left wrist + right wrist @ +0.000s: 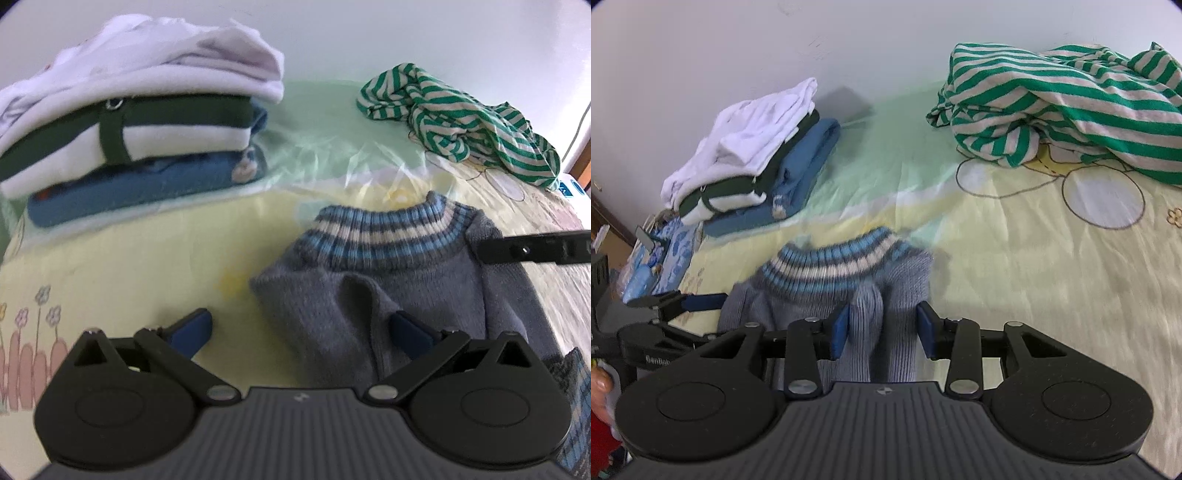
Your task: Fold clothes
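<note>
Grey sweater [849,280] on yellow bedsheet [1015,295] (white wall [775,48] behind); both grippers' jaws released.

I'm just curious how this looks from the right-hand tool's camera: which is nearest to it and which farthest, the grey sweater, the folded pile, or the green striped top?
1. Grey sweater: between the right gripper's open fingers.
2. Folded pile: farther back, to the left, by the wall.
3. Green striped top: back right, crumpled; too close to the pile to rank firmly.

Bed [1015,258] with sweater [849,266], folded pile [757,162]
</note>
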`<state>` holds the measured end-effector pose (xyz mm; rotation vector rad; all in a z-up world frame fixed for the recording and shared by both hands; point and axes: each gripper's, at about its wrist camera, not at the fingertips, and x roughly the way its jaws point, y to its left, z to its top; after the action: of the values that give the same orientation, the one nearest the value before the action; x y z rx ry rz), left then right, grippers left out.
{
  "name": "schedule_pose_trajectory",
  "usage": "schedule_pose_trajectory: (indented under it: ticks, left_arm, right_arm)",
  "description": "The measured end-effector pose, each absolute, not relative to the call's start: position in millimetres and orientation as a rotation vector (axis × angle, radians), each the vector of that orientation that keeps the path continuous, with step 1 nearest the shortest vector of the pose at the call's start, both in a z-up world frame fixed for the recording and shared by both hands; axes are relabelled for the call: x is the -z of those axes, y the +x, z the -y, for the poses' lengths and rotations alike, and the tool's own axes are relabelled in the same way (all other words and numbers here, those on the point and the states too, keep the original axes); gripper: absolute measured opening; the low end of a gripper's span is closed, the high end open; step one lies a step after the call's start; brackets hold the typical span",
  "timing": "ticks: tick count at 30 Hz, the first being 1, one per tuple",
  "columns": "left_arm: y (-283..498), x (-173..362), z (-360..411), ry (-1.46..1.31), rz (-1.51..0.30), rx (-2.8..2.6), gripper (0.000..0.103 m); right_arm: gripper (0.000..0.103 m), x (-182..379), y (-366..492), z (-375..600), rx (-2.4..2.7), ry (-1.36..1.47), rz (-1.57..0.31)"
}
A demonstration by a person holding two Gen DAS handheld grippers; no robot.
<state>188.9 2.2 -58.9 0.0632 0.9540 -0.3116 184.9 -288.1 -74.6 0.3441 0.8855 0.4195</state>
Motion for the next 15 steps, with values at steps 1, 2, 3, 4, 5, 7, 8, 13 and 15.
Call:
schedule_pose_trajectory:
  ticks: [1,2,3,4,5,7,8,13,15]
  left_arm:
    - [190.6,59.1,-1.8,0.066,-0.951,0.318,0.102]
    - [192.4,59.2,-1.4,0.07,-0.949,0.325,0.102]
    - [194.2,59.4,-1.0,0.073,-0.946,0.331,0.102]
    - [195.9,59.5,-0.6,0.076,-0.944,0.338,0.102]
    - [197.7,59.7,-0.3,0.08,-0.941,0.344,0.102]
    - [199.9,60.0,1.3,0.081,-0.941,0.343,0.102]
    - [200.7,60.1,2.3,0.08,-0.942,0.338,0.102]
    - [201.4,61.4,7.1,0.091,-0.936,0.323,0.102]
    - [202.6,61.2,8.3,0.09,-0.94,0.313,0.102]
  right_arm:
    - [0.04,74.9,188.7,288.3,-0.421,0.35,-0.886]
    - [0.04,75.2,193.0,288.1,-0.423,0.351,-0.884]
    - [0.04,75.4,196.8,287.5,-0.424,0.351,-0.882]
    - [0.04,75.6,200.3,286.9,-0.425,0.35,-0.88]
    - [0.04,75.4,202.7,286.0,-0.429,0.341,-0.88]
    - [0.04,74.9,205.0,283.9,-0.438,0.315,-0.879]
    - [0.04,74.6,205.1,282.7,-0.442,0.299,-0.877]
    - [0.04,75.2,204.7,282.7,-0.452,0.274,-0.87]
    - [0.04,74.8,205.7,282.8,-0.454,0.269,-0.875]
